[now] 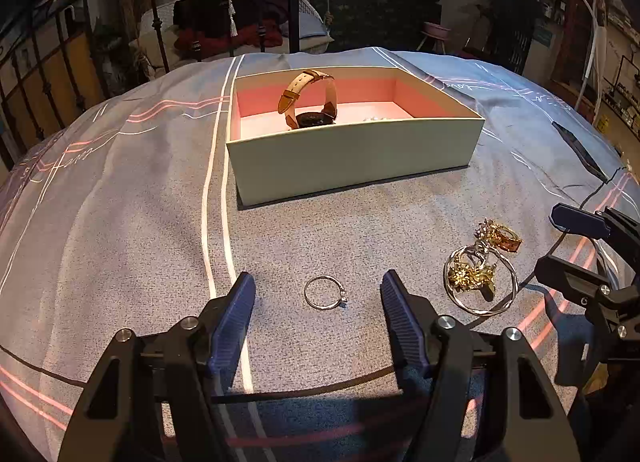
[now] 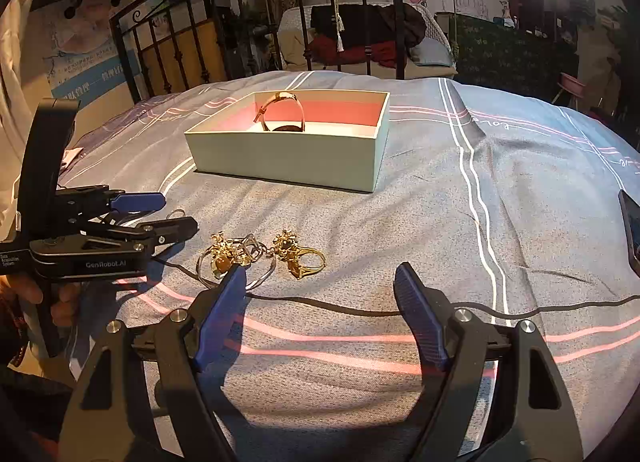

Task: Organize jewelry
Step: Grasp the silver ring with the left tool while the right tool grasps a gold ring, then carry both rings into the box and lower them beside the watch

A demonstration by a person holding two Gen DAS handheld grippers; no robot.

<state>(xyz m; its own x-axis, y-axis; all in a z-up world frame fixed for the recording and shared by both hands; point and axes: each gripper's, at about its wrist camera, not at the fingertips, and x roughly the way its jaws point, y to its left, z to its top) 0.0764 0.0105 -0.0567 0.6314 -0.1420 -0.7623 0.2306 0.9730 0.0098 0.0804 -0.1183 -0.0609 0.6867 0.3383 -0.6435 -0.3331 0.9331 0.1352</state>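
A pale green box (image 1: pixel 352 157) with a pink inside stands on the bed and holds a tan-strapped watch (image 1: pixel 310 101) and a small white piece (image 1: pixel 376 118). The box (image 2: pixel 288 157) and watch (image 2: pixel 282 111) also show in the right wrist view. My left gripper (image 1: pixel 318 294) is open, with a thin silver ring (image 1: pixel 325 292) lying on the cover between its fingers. A heap of gold rings and a silver hoop (image 1: pixel 480 270) lies to its right. My right gripper (image 2: pixel 320 282) is open and empty, just in front of that heap (image 2: pixel 260 254).
The grey bedspread (image 1: pixel 120 221) has white and pink stripes. A dark phone (image 2: pixel 632 229) lies at the right edge. A black metal bed frame (image 2: pixel 240 21) stands behind the box. The left gripper's body (image 2: pixel 100 234) sits left of the heap.
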